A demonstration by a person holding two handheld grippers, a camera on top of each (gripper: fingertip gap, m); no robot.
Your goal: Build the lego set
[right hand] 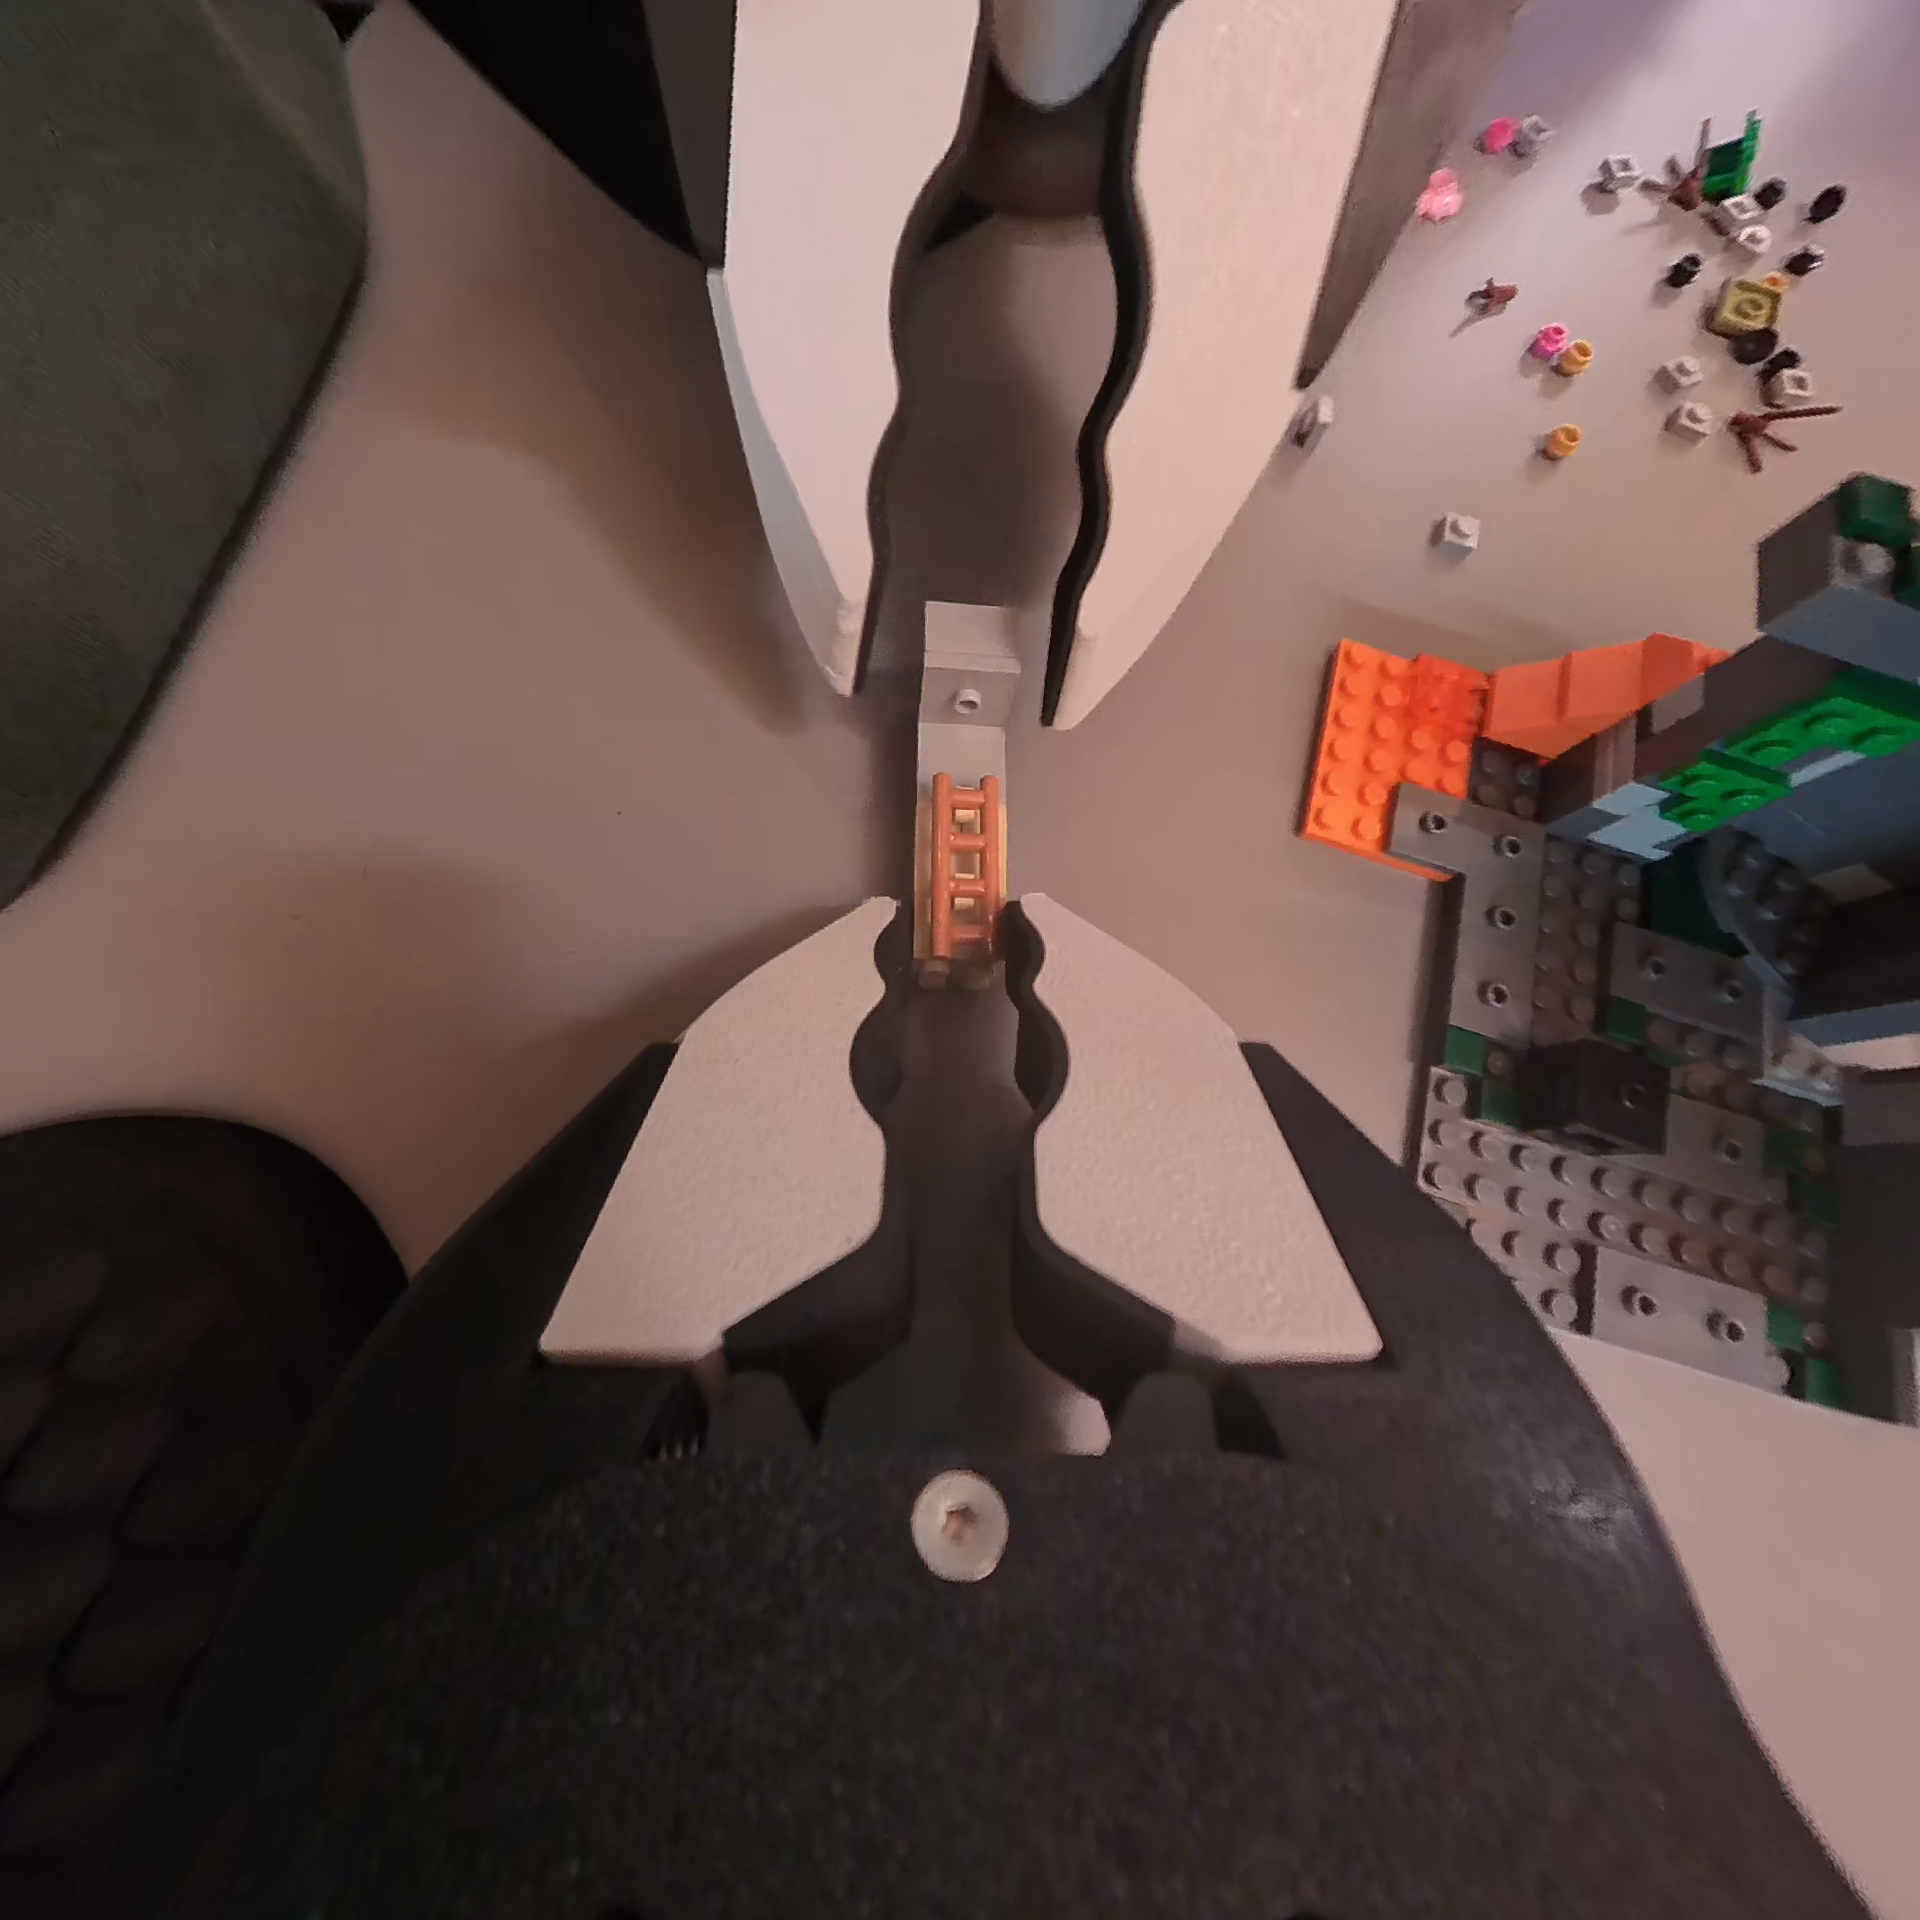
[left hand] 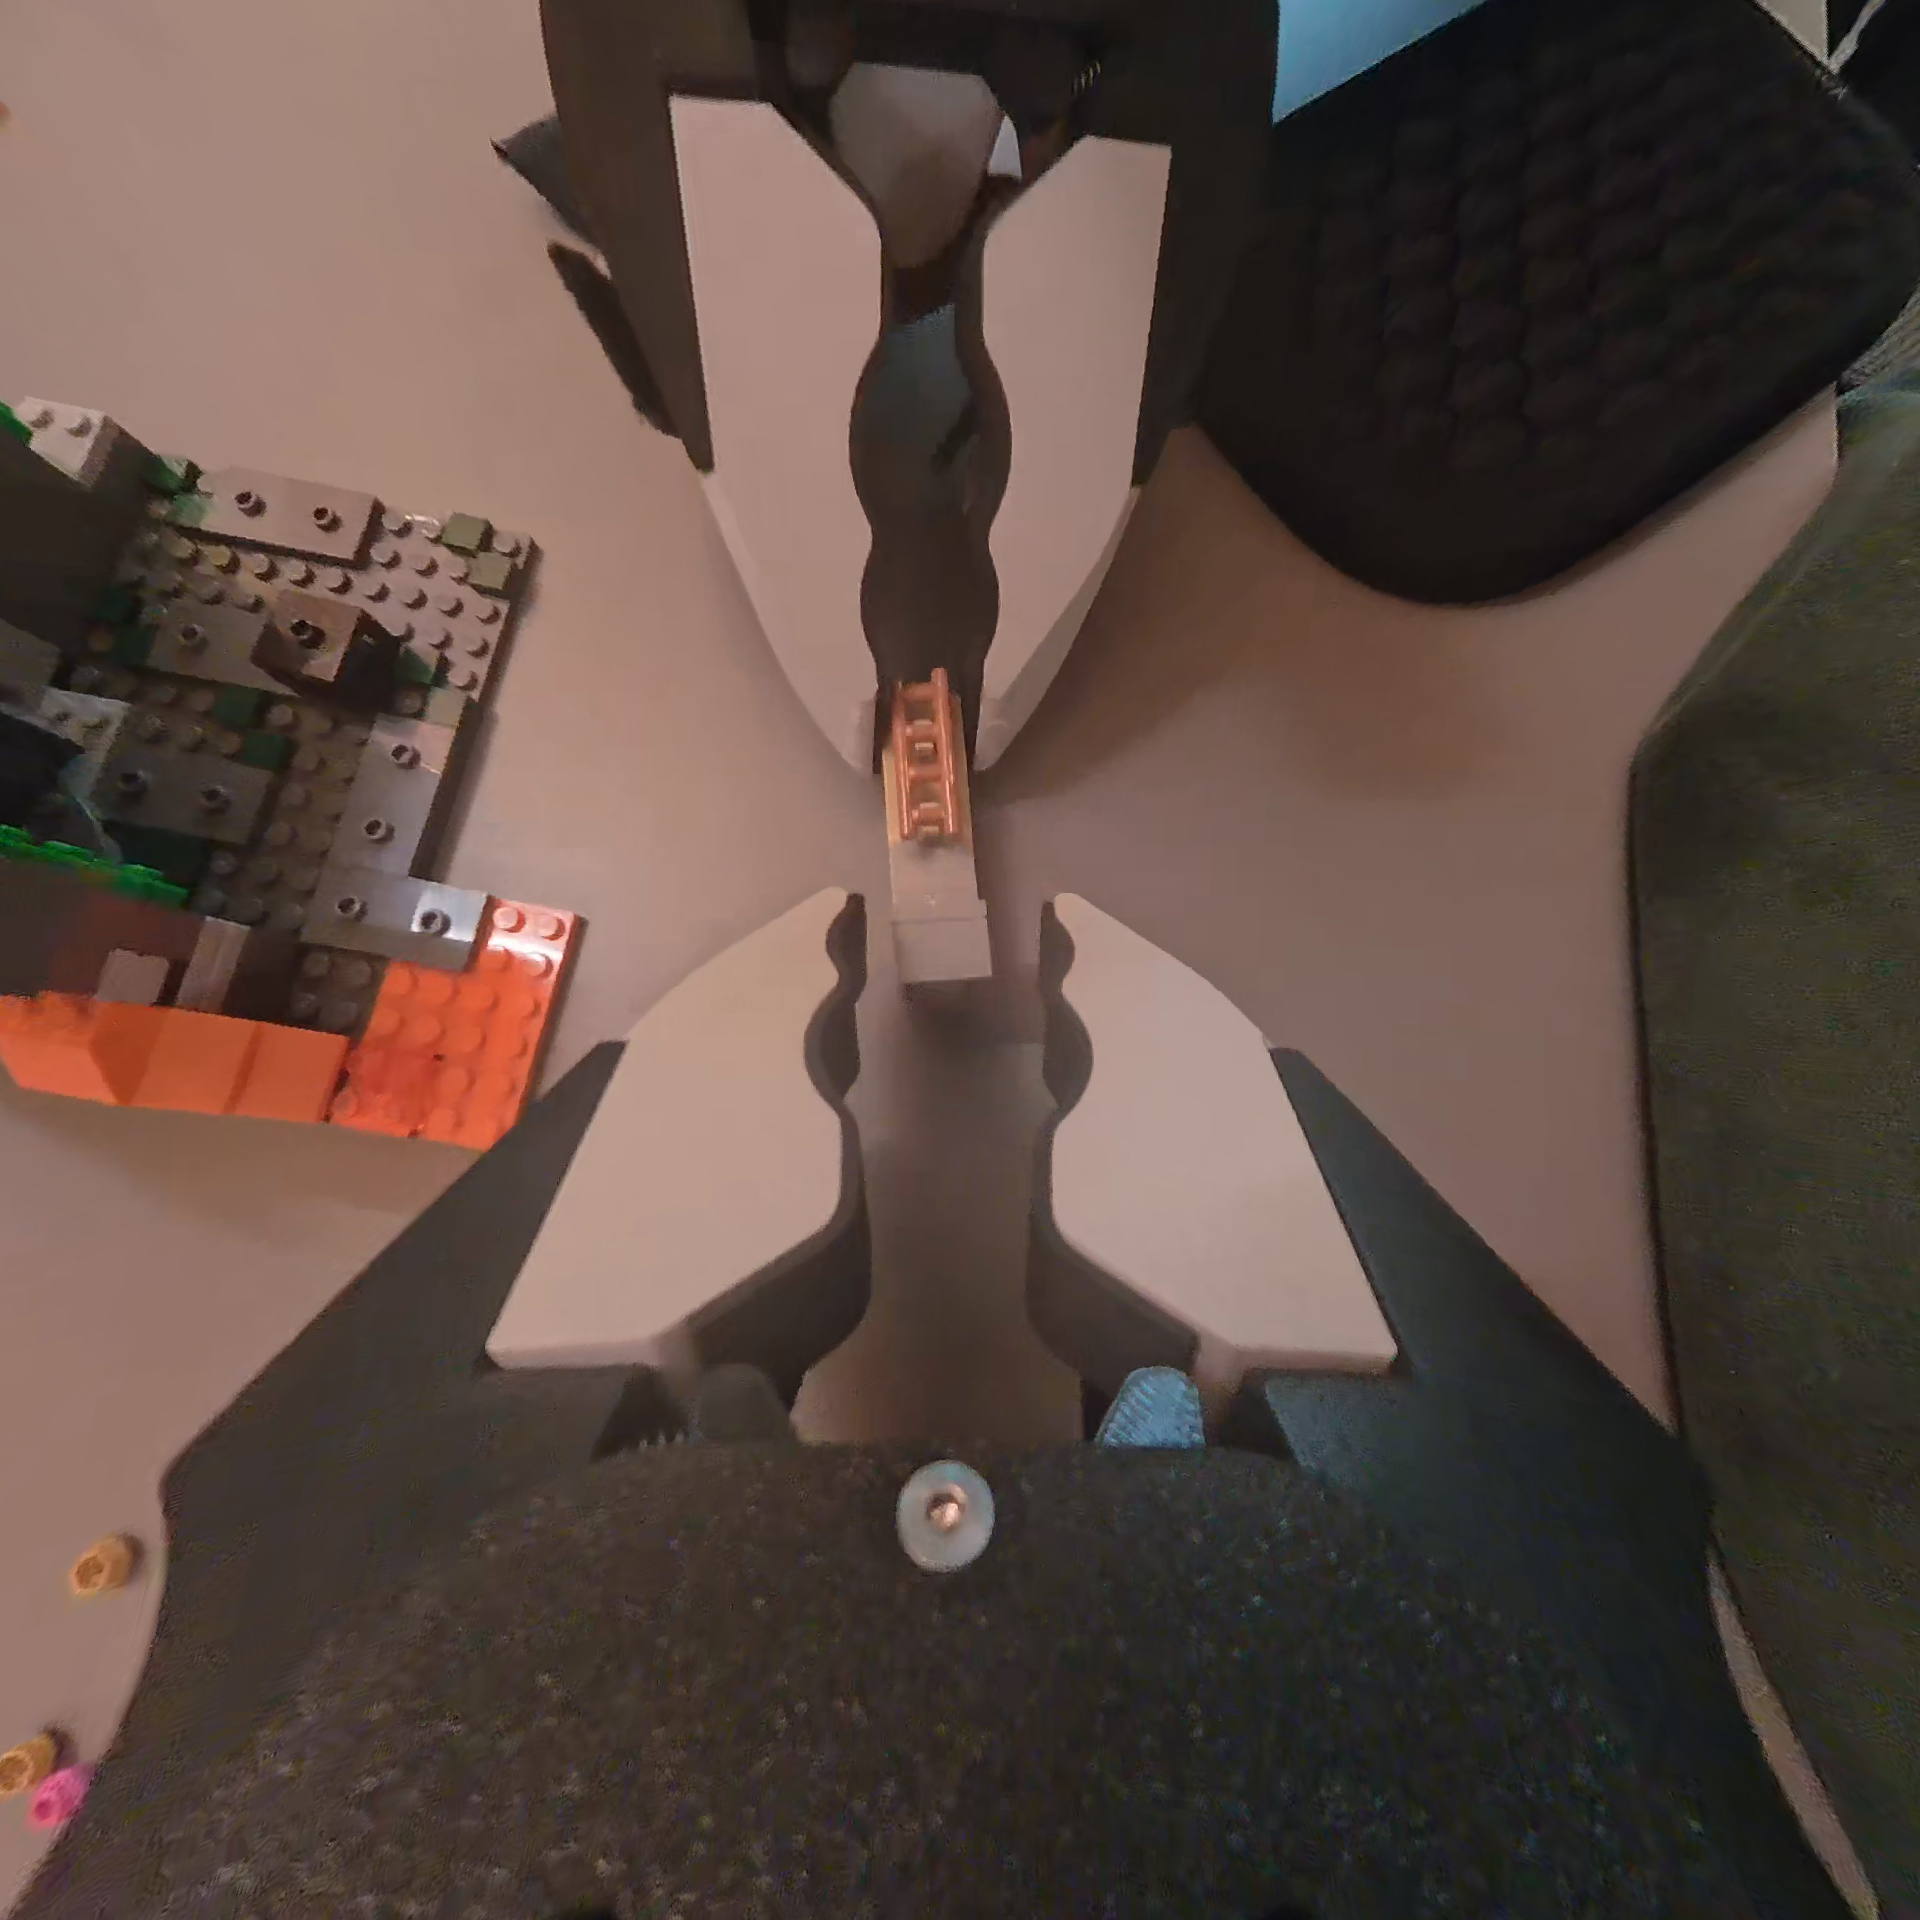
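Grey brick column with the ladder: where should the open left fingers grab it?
Judging by pose, the plain grey end of the brick column, from the left gripper's own side. That end sits between its open fingers; the ladder end is already pinched by the right gripper.

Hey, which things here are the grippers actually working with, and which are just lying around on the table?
Being handled:
- grey brick column with brown ladder, clamped by the right gripper
- left gripper, open around the column's grey end

Lying about:
- brick build with orange plates
- scattered small pieces
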